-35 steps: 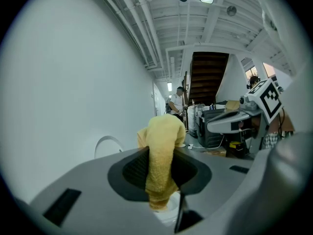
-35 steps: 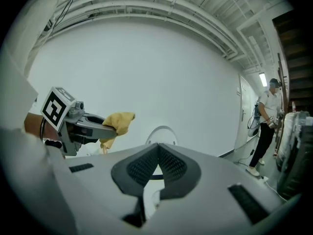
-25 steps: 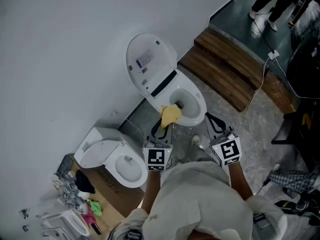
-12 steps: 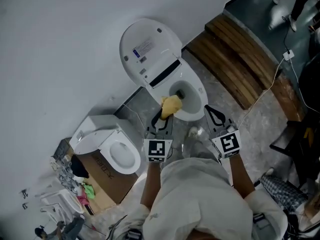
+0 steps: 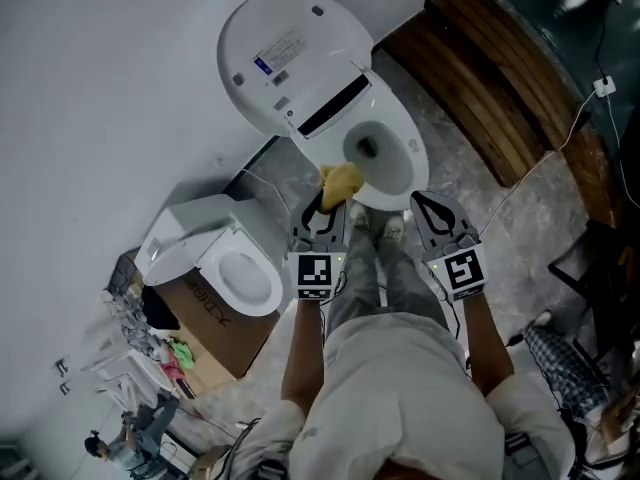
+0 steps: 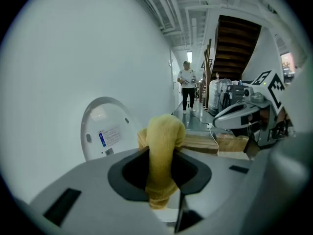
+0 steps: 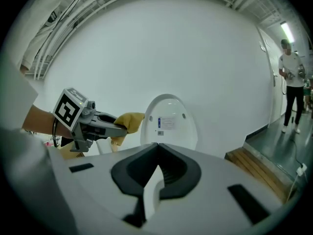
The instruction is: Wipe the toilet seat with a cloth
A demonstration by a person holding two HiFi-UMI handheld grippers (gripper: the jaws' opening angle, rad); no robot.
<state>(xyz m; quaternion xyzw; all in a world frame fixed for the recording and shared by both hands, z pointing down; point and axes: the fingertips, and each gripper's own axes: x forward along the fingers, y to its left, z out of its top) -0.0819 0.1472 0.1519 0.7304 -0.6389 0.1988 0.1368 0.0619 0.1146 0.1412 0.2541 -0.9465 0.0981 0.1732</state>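
— Jaws: left gripper (image 5: 322, 211) is clamped on the yellow cloth (image 5: 341, 182); right gripper (image 5: 428, 204) is closed, empty.
— Cloth is now brought nearer the toilet seat (image 5: 413, 165), at its seven o'clock rim; wiping is judged imminent.

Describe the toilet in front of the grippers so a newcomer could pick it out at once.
Against the white wall stand two toilets. The one meant is the toilet nearest the wooden steps, with the yellow cloth in the left gripper by its rim. Unlike the other toilet on cardboard, its round lid stands raised, showing a label.
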